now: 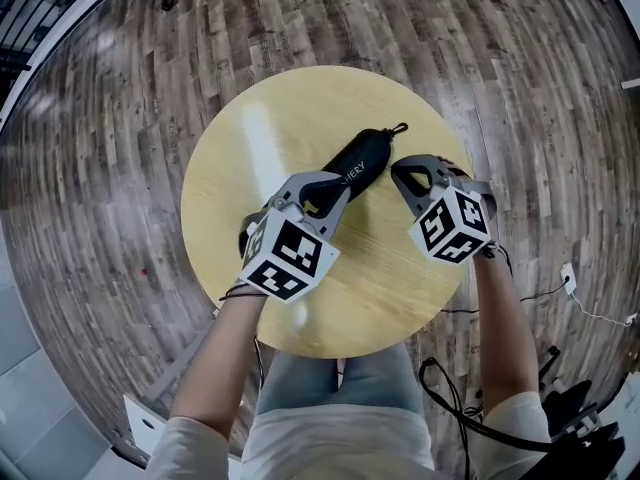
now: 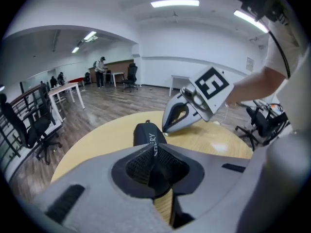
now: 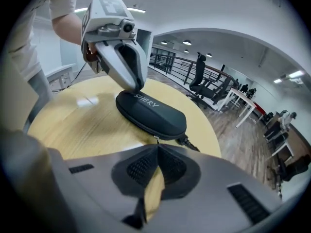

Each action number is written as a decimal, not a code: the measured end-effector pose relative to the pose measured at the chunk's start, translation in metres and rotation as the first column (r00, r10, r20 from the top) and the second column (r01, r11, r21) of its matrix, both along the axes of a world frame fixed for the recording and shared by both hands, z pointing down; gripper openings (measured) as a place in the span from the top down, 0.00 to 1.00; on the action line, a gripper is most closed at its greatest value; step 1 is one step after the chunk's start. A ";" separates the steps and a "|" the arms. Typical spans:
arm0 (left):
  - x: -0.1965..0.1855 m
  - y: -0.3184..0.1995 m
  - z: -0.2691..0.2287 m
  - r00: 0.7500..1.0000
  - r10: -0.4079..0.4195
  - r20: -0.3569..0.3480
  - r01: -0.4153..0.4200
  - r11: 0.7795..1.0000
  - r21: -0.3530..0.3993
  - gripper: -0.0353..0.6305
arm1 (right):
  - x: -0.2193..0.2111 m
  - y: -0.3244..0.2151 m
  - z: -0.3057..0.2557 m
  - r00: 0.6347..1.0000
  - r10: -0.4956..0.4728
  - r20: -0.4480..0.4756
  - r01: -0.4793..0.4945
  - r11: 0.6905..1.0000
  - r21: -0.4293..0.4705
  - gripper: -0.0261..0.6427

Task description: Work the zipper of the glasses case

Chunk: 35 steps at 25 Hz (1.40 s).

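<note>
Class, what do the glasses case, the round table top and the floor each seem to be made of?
Glasses case: matte black fabric over a stiff shell, probably; it holds a domed shape without glare. Table top: pale wood or wood-look laminate, smooth, with faint grain and a sheen. Floor: grey-brown planks, wood or vinyl; which, I cannot tell.

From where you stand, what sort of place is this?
Probably an open-plan office: desks and black swivel chairs stand on a wood-plank floor under ceiling strip lights, with people at the far end.
</note>
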State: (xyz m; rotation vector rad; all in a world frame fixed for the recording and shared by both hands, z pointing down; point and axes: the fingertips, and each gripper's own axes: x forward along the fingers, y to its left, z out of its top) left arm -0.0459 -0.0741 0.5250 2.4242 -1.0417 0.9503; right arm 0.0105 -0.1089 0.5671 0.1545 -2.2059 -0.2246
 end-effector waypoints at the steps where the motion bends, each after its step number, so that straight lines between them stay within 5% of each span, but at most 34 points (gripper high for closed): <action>1: 0.004 0.000 0.006 0.999 0.022 0.032 -0.022 1.000 -0.021 0.92 | 0.000 -0.001 0.000 1.000 0.003 0.006 -0.003 1.000 -0.006 0.96; 9: 0.005 -0.001 0.012 0.999 -0.024 -0.022 0.023 0.998 -0.059 0.92 | -0.013 0.039 0.004 0.999 0.048 0.026 -0.047 0.998 -0.039 0.96; 14: 0.006 0.000 0.011 0.999 -0.022 -0.035 0.020 0.998 -0.058 0.92 | 0.007 0.016 -0.008 0.929 0.349 0.123 -0.355 0.934 0.032 0.96; 20: 0.005 0.000 0.010 0.999 -0.031 -0.039 0.029 0.998 -0.057 0.92 | -0.003 0.000 0.008 0.974 0.225 0.028 -0.224 0.974 -0.028 0.85; 29: 0.005 0.000 0.010 0.998 -0.043 -0.048 0.040 0.998 -0.054 0.92 | -0.012 0.002 0.014 0.990 0.070 -0.125 -0.084 0.990 -0.111 0.88; 35: 0.006 -0.001 0.011 0.997 -0.050 -0.052 0.047 0.997 -0.055 0.92 | -0.009 0.002 0.015 0.986 0.077 -0.145 -0.093 0.990 -0.110 0.96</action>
